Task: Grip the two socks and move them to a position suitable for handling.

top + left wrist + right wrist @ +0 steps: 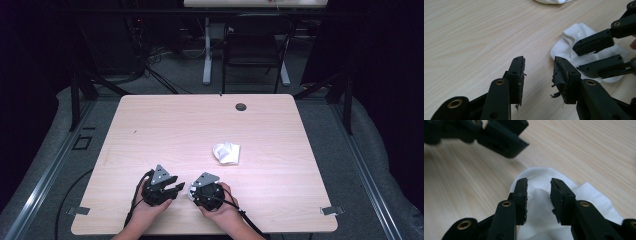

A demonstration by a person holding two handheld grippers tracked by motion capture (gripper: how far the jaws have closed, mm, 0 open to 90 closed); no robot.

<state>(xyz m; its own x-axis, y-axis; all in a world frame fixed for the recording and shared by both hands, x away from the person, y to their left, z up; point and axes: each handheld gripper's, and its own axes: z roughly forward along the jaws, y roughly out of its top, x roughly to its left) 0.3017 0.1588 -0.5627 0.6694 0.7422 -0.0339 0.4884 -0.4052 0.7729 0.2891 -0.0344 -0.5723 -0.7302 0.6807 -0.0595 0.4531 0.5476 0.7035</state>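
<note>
A small white cloth [541,225] lies on the wooden table [175,125] near the front edge. My right gripper [538,195] is open, its two jaws straddling a raised fold of that cloth. In the high view the same cloth [190,190] peeks out by the right gripper [196,193]. My left gripper [537,75] is open over bare wood just beside the cloth [569,42], nothing between its jaws. In the high view the left gripper [176,188] points right, toward the other one. A second crumpled white cloth [226,153] lies farther back, right of centre.
A dark round grommet [241,107] sits near the table's far edge. Beyond the table stand a black chair [255,45] and a white desk leg [207,50]. The second cloth's edge [554,1] shows at the top of the left gripper view.
</note>
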